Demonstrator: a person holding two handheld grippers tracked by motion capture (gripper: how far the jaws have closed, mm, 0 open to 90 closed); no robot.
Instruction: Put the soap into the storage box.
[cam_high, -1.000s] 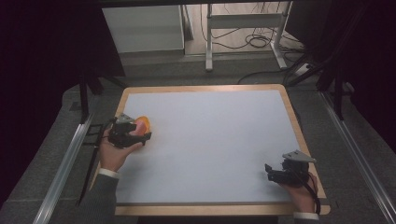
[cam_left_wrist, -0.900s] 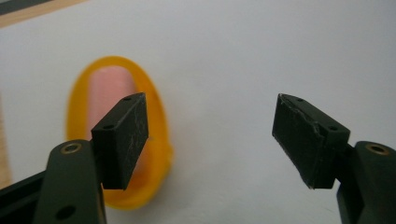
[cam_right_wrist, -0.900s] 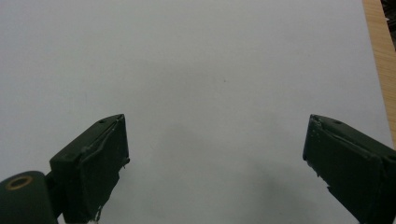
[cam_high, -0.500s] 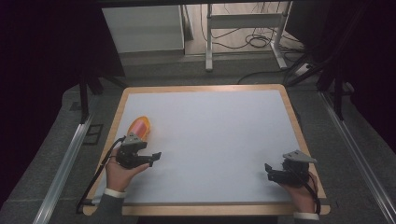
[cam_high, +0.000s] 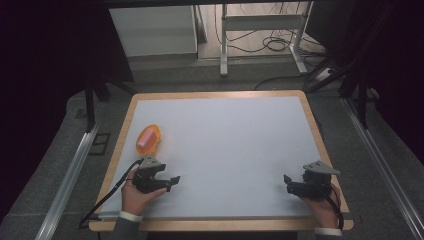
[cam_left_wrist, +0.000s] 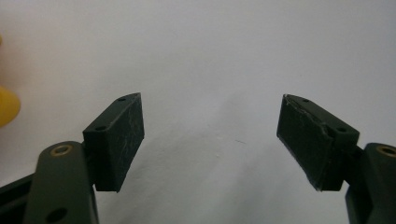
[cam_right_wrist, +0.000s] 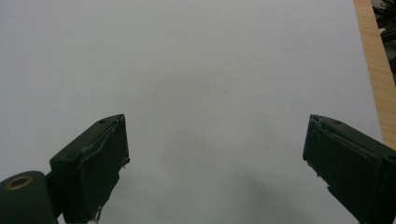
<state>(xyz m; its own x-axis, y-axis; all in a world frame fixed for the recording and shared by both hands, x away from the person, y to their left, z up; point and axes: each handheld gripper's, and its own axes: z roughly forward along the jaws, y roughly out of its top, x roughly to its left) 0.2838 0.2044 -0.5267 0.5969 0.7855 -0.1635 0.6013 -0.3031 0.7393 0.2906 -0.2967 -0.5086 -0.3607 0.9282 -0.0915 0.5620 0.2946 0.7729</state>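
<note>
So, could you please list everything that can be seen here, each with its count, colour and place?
orange object: one, orange-yellow with a pink top, near the table's left edge, beyond the left gripper, apart from it
table: one, white top with a wooden rim, centre
frame: one, white metal, on the floor behind the table
cables: several, black, on the floor by the frame
left gripper: one, black, near left, fingers wide open, nothing between them
right gripper: one, black, near right, fingers open, nothing between them
hands: two, near edge

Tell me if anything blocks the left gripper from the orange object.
Nothing visible does. The orange object lies on the white table just beyond the left gripper, whose jaws stand open and empty, with bare surface between them.
</note>
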